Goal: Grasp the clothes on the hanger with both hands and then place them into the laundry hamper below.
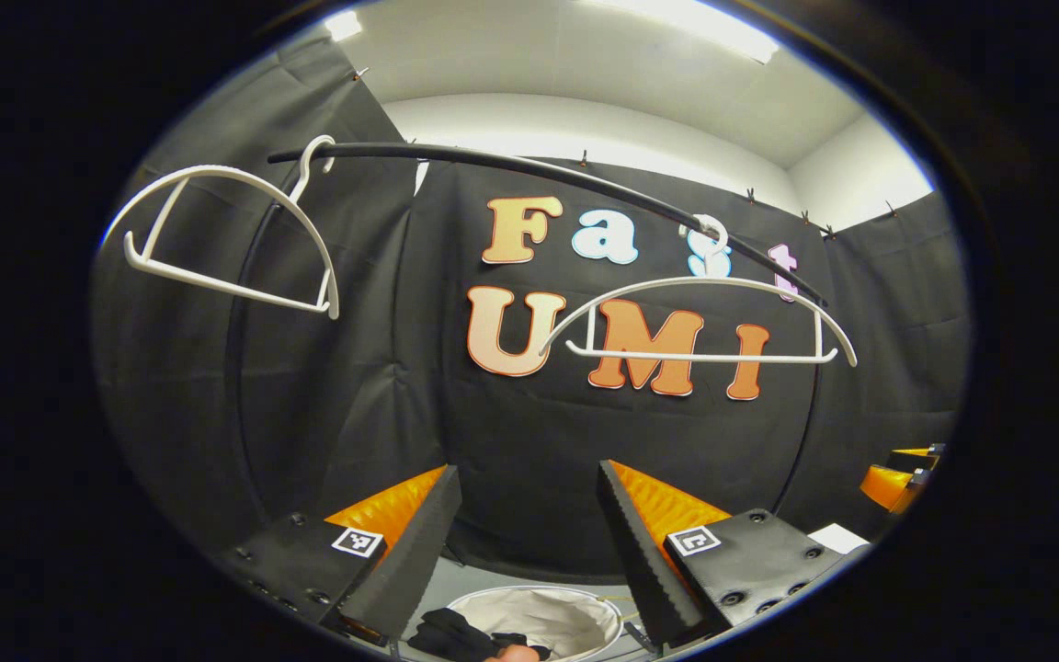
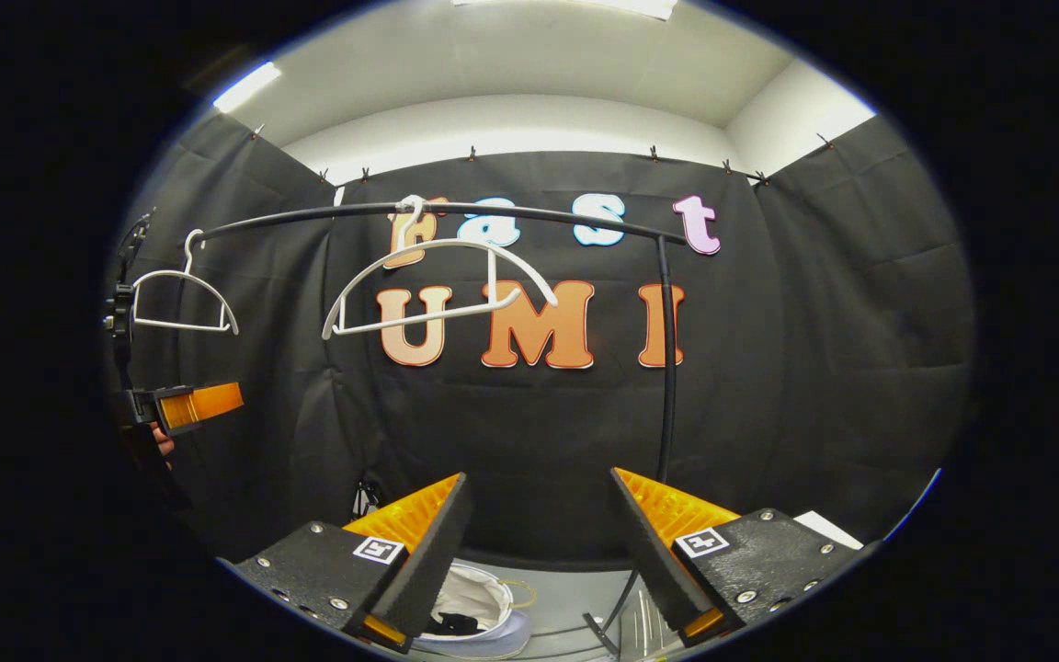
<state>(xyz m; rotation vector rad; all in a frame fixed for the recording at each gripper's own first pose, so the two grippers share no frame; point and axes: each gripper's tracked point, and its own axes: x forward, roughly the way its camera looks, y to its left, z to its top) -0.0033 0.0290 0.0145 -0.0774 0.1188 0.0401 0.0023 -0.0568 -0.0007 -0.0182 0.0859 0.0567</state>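
Apparently at the end of the job, or close to it. Hangs bare, each of the 2 white hangers on the black rail (image 1: 529, 170): near hanger (image 1: 226, 239) up at the left of the left gripper view, far hanger (image 1: 704, 317) toward the middle. Carry no cloth, either of them.

Sits low between the fingers of the left gripper (image 1: 529, 542), the laundry hamper (image 1: 575, 611), white-lined, with a dark bundle of clothes (image 1: 461, 634) already inside it. Seen again at the bottom of the right gripper view, the same hamper, with a dark scrap in it, just left of the right gripper (image 2: 539, 542).

Stand wide apart, the jaws of both grippers, holding nothing. Points forward at the rail and the booth wall, each one, well above the hamper.

Judged from this: drop step done, hands raised off the hamper. Cannot tell whether any garment waits outside the frames. If none, calls for nothing but a retreat to rest. If another, calls for bringing both open grippers level with it, 1 to each shoulder, closing on the cloth, then slipping it off the hanger and lowering it.
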